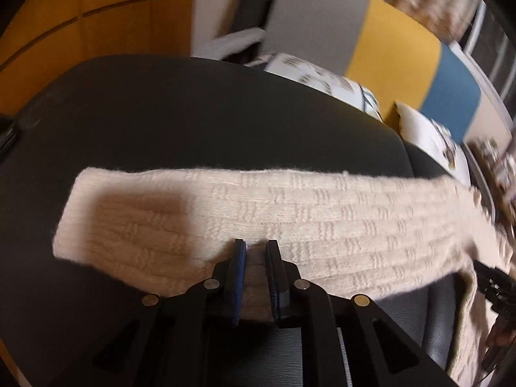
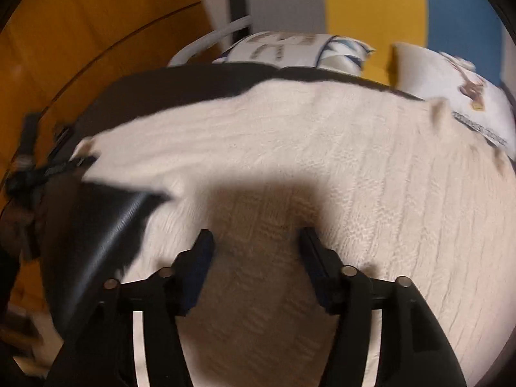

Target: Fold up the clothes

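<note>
The jaws of our left gripper stood nearly together, pinching the near edge of the cream knit sweater — a fold of it sat bunched between the pads — while those of our right gripper were spread wide with nothing between them, hanging just over the knit. The sweater lay across the black leather seat: in the left view one long band of it (a sleeve, we judged) stretched flat from side to side, and in the right view the broad body covered most of the cushion. We took the left pinch as keeping hold of the sleeve so it could be carried over the body, and the right gripper's spread jaws as freed for a fresh grasp. Printed pillows sat behind the seat, well clear of the work.
</note>
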A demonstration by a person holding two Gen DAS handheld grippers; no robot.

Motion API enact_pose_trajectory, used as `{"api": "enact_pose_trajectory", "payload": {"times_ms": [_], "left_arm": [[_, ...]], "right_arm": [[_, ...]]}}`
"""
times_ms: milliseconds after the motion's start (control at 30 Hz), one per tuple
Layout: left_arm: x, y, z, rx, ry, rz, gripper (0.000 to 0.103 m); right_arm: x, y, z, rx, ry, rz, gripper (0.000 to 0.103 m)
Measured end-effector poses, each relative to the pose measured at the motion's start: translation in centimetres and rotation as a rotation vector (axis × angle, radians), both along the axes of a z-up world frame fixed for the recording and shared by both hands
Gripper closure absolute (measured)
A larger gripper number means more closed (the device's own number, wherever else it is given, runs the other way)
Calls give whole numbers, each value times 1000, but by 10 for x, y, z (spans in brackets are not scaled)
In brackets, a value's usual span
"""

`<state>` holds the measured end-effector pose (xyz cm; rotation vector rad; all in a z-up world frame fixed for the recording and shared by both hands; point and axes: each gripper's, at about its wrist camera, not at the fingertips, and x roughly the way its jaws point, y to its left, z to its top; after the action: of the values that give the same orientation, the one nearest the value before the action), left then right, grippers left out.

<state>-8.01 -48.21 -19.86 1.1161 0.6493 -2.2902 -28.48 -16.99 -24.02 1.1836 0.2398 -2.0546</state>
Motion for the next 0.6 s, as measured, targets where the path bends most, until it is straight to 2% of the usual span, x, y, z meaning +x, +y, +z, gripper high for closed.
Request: {"api": "enact_pose_trajectory", "payload": {"times_ms": [100, 167, 200, 300, 433, 533, 600], "left_arm": [[2, -12, 4, 73, 22, 51, 91], [3, -5, 19, 74, 39, 66, 92], [3, 8, 29, 61, 82, 14, 92], [-7, 73, 54, 84, 186, -251, 91], [-47, 172, 64, 44, 196, -572, 91], [-83, 216, 56, 41, 158, -674, 91], [-109, 229, 44, 57, 106, -689, 91]], "right_arm": [[2, -8, -1, -7, 26, -40, 34], [4, -4, 7, -18, -11, -20, 34], [8, 4, 15, -35, -19, -7, 34], [23, 28, 40, -79, -38, 33, 34], [64, 56, 45, 17, -27, 87, 34], [94, 75, 35, 101, -22, 82, 34], [112, 86, 28, 130, -25, 71, 34]]}}
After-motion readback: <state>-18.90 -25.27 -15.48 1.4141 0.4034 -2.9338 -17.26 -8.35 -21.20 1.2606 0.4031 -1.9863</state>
